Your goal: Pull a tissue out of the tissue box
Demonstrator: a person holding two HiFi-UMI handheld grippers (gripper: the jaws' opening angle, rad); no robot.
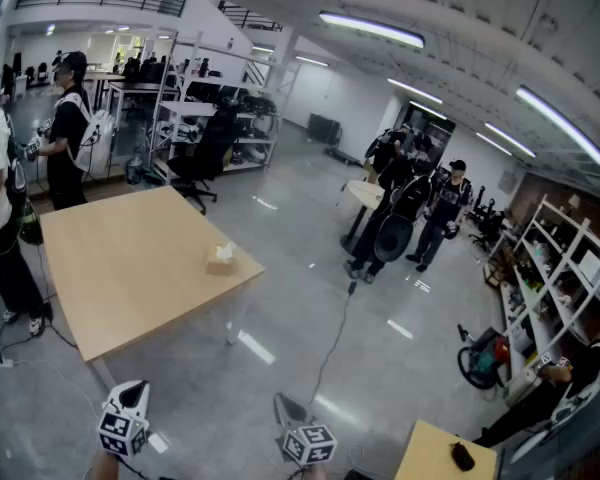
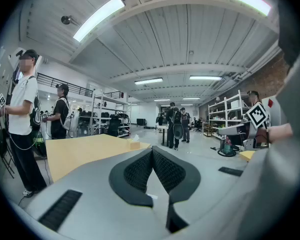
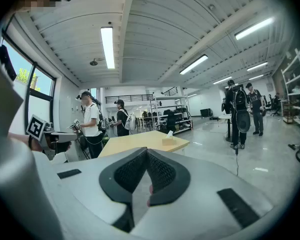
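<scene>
The left tool (image 2: 152, 150) and right tool (image 3: 146, 151) are clenched empty, well apart from the box (image 1: 221, 258) on the tabletop (image 1: 120, 273).

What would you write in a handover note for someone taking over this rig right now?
Left gripper: jaws together, empty, held short of the table.
Right gripper: jaws together, empty, also short of the table.
Tissue box: on the table near one corner, with a tissue sticking out of its top.
Done: nothing; the box is untouched.
Left: step up to the table, open one gripper's jaws, pinch the tissue and pull it out, probably steadying the box with the other.
</scene>
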